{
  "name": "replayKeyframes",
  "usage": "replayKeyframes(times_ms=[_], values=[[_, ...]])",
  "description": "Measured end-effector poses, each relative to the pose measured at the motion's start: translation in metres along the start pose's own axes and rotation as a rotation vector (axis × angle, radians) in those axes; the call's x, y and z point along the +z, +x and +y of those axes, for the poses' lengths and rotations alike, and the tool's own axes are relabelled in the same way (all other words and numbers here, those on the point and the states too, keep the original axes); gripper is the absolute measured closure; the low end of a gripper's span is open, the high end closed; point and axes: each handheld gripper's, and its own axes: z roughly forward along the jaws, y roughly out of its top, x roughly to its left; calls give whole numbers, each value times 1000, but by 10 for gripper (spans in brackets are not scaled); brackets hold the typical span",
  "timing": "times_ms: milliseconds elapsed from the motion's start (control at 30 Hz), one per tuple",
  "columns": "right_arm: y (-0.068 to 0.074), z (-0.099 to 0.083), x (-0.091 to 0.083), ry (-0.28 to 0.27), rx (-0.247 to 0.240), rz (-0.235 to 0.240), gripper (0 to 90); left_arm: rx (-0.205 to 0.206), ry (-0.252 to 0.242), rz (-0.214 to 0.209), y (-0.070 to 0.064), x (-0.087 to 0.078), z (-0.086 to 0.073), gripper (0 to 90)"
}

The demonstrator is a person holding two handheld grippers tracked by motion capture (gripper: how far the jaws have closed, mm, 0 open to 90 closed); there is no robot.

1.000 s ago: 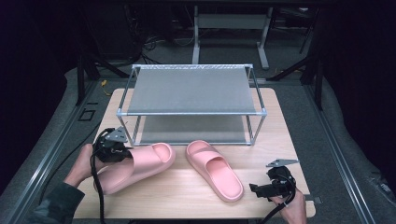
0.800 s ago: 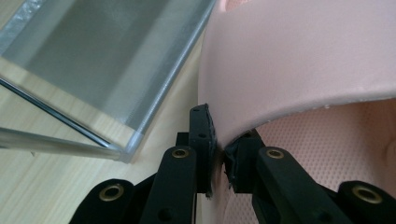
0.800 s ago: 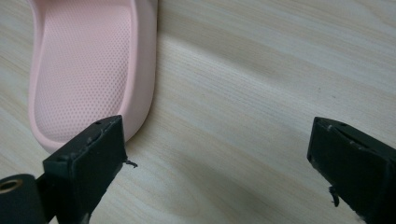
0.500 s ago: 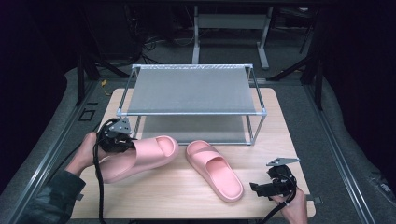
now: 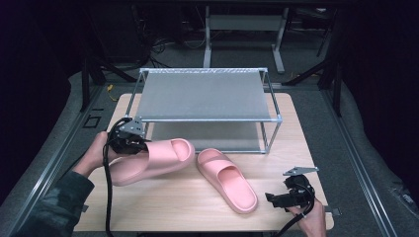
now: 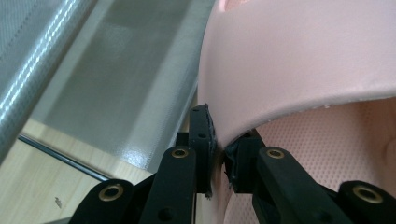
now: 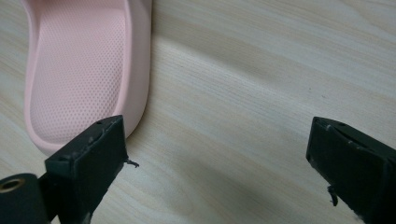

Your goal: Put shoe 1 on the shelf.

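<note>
Pink slipper (image 5: 148, 160) sits left of centre in the high view, plain matte foam, heel rim pinched by the left gripper (image 5: 129, 141) while its twin (image 5: 227, 178) lies mid-table, then the left gripper view shows jaws clamped on that rim bottom centre, and the right gripper (image 7: 219, 154) gapes wide beside the twin's heel.

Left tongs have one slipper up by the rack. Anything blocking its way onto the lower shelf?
Nothing visible does. The left tongs grip the slipper at its heel rim, toe pointing at the rack's open front. The lower shelf looks bare, and the corner post stands off to the right. The other slipper lies clear on the table.
</note>
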Motion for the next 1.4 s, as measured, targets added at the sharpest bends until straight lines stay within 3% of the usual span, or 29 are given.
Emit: replayKeyframes(times_ms=[233,767,1000,1200,1400], values=[[0,0,-2,-8,-1,2,50,37,-8,14,3,-5,15,824],[-2,1,-5,-13,-6,-1,54,92,-40,-1,3,-15,42,826],[0,1,-7,-29,-18,0,58,99,-77,-12,3,-26,57,826],[1,1,-10,-31,-20,-3,58,120,-78,-2,3,-34,66,826],[0,3,-11,-28,-20,5,58,110,-86,7,5,-42,78,826]])
